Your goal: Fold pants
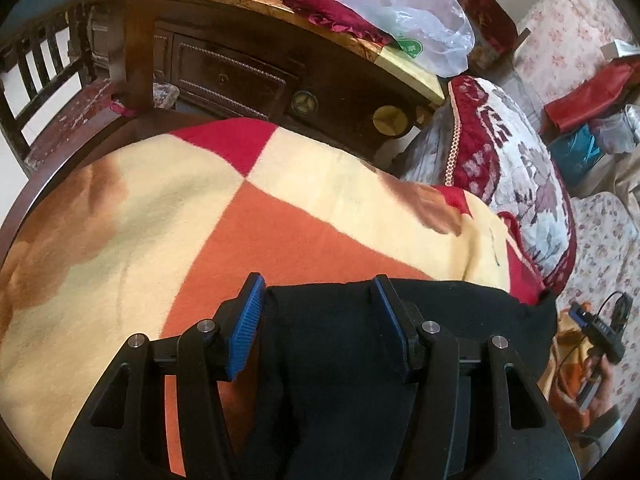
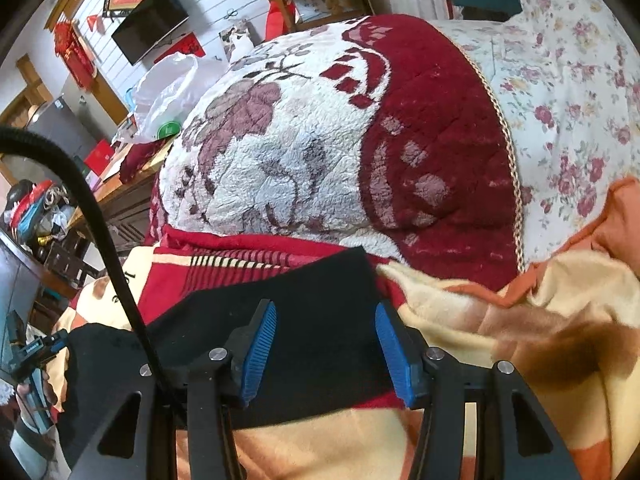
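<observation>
The black pants (image 1: pixel 332 360) lie flat on a cream, orange and red blanket (image 1: pixel 160 200) on the bed. My left gripper (image 1: pixel 316 312) is open over them. Its left blue pad (image 1: pixel 246 320) stands beside the fabric's left edge, and its right pad rests over the cloth. In the right wrist view a folded black corner of the pants (image 2: pixel 320 280) lies on the blanket (image 2: pixel 500 320) and points toward a rolled quilt. My right gripper (image 2: pixel 326 332) hangs open above that corner, with black cloth showing between its pads and neither pad pressing it.
A thick red-and-white flowered quilt (image 2: pixel 300 140) lies rolled just beyond the pants. Behind the bed are a dark wooden cabinet (image 1: pixel 240 76) with a plastic bag (image 1: pixel 412 12) on top and a wooden chair (image 1: pixel 60 80). A black cable (image 2: pixel 100 220) crosses the left of the right wrist view.
</observation>
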A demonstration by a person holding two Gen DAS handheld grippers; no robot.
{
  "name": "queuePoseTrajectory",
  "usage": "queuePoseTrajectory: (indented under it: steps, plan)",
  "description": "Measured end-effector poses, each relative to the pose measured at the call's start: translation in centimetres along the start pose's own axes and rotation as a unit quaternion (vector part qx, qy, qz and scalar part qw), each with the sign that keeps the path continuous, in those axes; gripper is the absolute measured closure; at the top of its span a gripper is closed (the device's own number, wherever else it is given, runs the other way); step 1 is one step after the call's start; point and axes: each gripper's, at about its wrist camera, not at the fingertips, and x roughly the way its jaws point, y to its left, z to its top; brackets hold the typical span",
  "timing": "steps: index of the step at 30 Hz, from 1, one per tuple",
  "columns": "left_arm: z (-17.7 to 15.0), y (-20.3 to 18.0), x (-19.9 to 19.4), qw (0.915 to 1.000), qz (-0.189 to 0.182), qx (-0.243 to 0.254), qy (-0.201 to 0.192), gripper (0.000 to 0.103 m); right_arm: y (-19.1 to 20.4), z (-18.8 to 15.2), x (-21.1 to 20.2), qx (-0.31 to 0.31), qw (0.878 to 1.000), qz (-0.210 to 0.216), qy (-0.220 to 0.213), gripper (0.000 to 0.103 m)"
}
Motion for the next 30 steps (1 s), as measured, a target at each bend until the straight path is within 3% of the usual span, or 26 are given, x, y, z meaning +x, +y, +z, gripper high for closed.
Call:
queuePoseTrajectory:
  steps: [3,8,16,18,20,21,22,25,27,30]
  plan:
    - [0.0,-0.1,0.1,1.0,-0.001,0.001,-0.001,0.048,-0.7,1.0,0.8,0.01,1.0,-0.006,0.005,0.046]
    - [0.1,0.1,0.3,1.0,-0.009,-0.002,0.002,0.048,-1.1,2.7,3.1,0.007,1.0,-0.011,0.029,0.046]
    - [0.1,-1.3,1.3,0.9997,0.012,0.021,0.003,0.045,-1.0,3.7,6.8,0.003,0.998,-0.037,0.053,0.047]
    - [0.0,-1.7,1.5,0.9993,0.02,0.03,0.0,0.044,-0.6,3.4,7.3,-0.002,0.998,-0.039,0.048,0.058]
    - [-0.1,-2.3,1.6,0.9985,0.024,0.049,-0.006,0.044,-0.1,3.1,7.5,-0.01,0.998,-0.039,0.048,0.082]
    - [-0.3,-2.9,1.7,0.9973,0.027,0.068,-0.01,0.048,0.2,3.0,7.5,-0.02,0.998,-0.046,0.048,0.086]
    - [-0.5,-3.3,1.8,0.9959,0.034,0.083,-0.011,0.066,0.6,2.9,7.3,-0.031,0.997,-0.053,0.043,0.096]
    - [-1.2,-5.1,1.6,0.9891,0.039,0.142,-0.01,0.08,1.4,2.9,5.2,-0.053,0.997,-0.053,0.012,0.1]
    - [-1.6,-6.1,0.8,0.9848,0.041,0.167,-0.024,0.08,1.6,3.0,3.0,-0.056,0.997,-0.047,-0.009,0.101]
    - [-1.1,-6.0,-1.4,0.9882,0.006,0.147,-0.041,0.082,1.2,3.0,-0.7,-0.056,0.997,-0.041,-0.042,0.101]
